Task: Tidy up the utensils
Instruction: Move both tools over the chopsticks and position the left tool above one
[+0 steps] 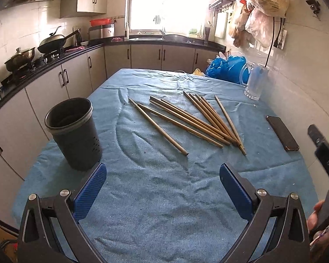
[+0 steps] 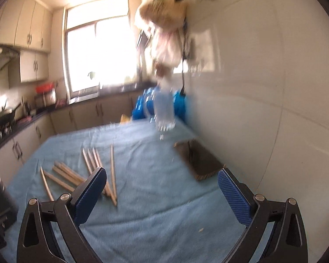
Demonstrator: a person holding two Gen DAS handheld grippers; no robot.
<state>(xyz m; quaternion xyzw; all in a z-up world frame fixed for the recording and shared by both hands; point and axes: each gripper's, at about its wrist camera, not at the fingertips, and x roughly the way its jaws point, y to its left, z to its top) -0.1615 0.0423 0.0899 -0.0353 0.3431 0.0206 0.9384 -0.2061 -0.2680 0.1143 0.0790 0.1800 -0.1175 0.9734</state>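
Several wooden chopsticks [image 1: 193, 120] lie fanned out on the blue cloth [image 1: 164, 197] in the middle of the table. A dark grey utensil holder [image 1: 74, 133] stands upright at the left, just beyond my left finger. My left gripper [image 1: 163, 177] is open and empty, held above the cloth short of the chopsticks. In the blurred right wrist view my right gripper [image 2: 162, 184] is open and empty, with the chopsticks [image 2: 92, 173] to its left and the holder [image 2: 1, 199] at the far left edge.
A dark phone [image 1: 283, 132] lies at the table's right side, also in the right wrist view [image 2: 197, 159]. A glass jug [image 1: 255, 81] and a blue plastic bag [image 1: 227, 66] stand at the back right. A tiled wall runs along the right; kitchen counters lie left and behind.
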